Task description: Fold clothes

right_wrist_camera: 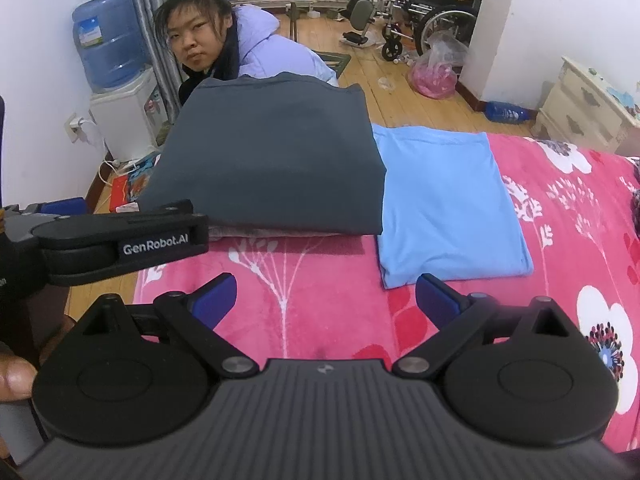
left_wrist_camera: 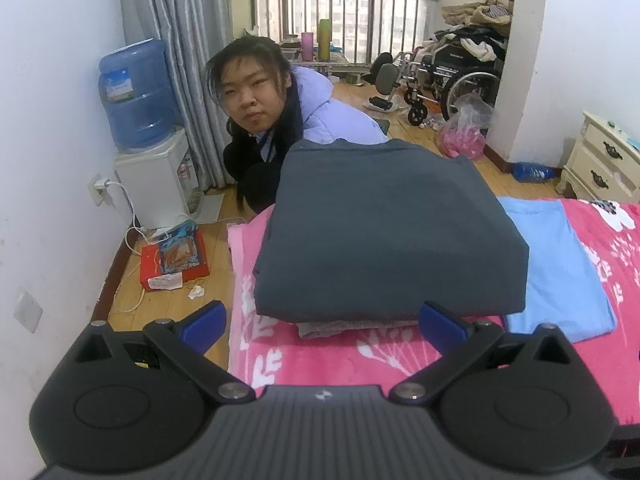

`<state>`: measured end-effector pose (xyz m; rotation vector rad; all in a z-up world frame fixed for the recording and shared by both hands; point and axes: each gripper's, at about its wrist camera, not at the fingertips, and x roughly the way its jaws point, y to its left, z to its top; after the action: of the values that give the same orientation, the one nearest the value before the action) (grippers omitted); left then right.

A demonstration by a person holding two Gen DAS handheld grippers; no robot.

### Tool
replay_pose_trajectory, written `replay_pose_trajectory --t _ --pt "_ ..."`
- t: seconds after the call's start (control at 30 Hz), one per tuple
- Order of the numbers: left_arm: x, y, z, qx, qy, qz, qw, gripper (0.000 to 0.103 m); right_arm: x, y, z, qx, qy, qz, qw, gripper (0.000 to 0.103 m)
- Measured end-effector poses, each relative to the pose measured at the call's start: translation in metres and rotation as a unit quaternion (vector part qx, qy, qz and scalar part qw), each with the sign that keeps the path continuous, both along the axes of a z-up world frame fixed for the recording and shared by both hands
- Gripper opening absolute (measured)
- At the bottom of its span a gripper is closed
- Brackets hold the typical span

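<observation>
Your left tool (left_wrist_camera: pixel 322 322) gapes wide, empty, just short of the folded dark grey garment (left_wrist_camera: pixel 388 232) at the bed's (left_wrist_camera: pixel 320 356) left edge. Your right tool (right_wrist_camera: pixel 325 300) is equally wide, with the folded light blue garment (right_wrist_camera: pixel 444 200) just ahead.

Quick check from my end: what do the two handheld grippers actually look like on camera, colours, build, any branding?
Both match: the left gripper and right gripper have matte black linkage arms with silver pivot pins, round black side housings, a ribbed dark grey body and blue pads on the jaws. Seen side-on from the right wrist camera, the left one carries white "GenRobot.AI" lettering. No cables visible.

Home bedroom: bed (right_wrist_camera: pixel 440 312), nightstand (right_wrist_camera: pixel 580 108).
</observation>
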<state>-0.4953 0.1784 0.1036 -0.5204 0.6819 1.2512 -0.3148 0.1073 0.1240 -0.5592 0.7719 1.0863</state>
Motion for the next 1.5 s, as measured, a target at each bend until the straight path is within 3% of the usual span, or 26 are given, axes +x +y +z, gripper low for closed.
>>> replay_pose_trajectory --t 0.53,1.5 --pt "-0.005 0.003 -0.004 -0.004 0.002 0.009 0.9999 0.103 0.005 -0.003 -0.003 -0.005 0.002 -0.014 1.0 0.096" --pt "0.016 -0.008 0.002 0.003 0.015 -0.018 0.9997 0.103 0.012 -0.005 -0.005 -0.01 0.009 -0.022 1.0 0.096"
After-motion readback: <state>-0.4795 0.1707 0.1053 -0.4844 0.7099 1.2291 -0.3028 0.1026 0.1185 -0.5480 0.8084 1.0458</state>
